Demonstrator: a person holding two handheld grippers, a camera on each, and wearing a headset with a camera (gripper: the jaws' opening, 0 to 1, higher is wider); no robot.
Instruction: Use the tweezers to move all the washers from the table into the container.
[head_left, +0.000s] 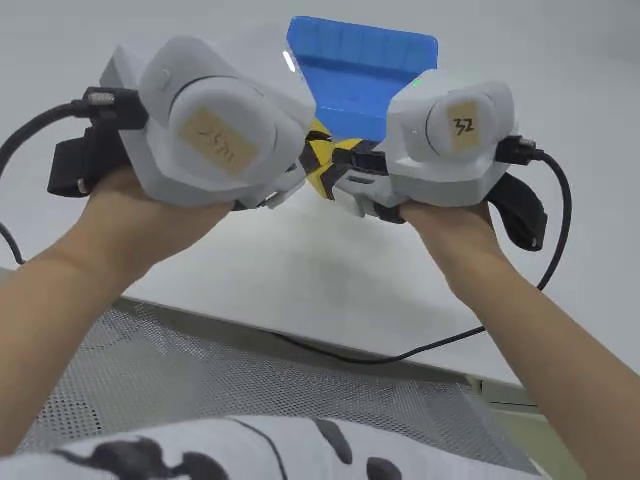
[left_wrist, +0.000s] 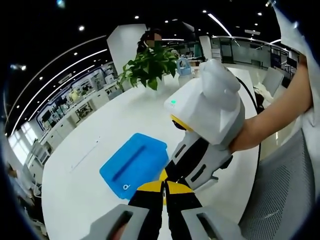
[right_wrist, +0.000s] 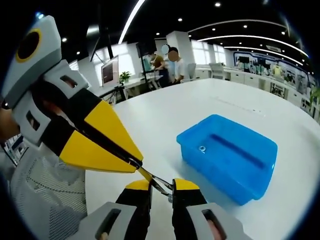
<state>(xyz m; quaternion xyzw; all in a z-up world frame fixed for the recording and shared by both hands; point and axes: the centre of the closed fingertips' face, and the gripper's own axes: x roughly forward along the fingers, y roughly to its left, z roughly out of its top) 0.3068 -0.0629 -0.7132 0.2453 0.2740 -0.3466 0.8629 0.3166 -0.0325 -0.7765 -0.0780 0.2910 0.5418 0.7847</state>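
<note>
Left gripper (right_wrist: 135, 161): yellow jaws clenched on tweezers (right_wrist: 152, 178), thin metal end poking out past jaw tips. Tweezers' end sits between jaws of right gripper (right_wrist: 162, 189), jaws narrowly apart; cannot tell whether they grip it. Further right, blue container (right_wrist: 220, 180) on white table (right_wrist: 200, 105), one washer (right_wrist: 202, 148) inside.

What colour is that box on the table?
The box is blue, clearest in the right gripper view.
</note>
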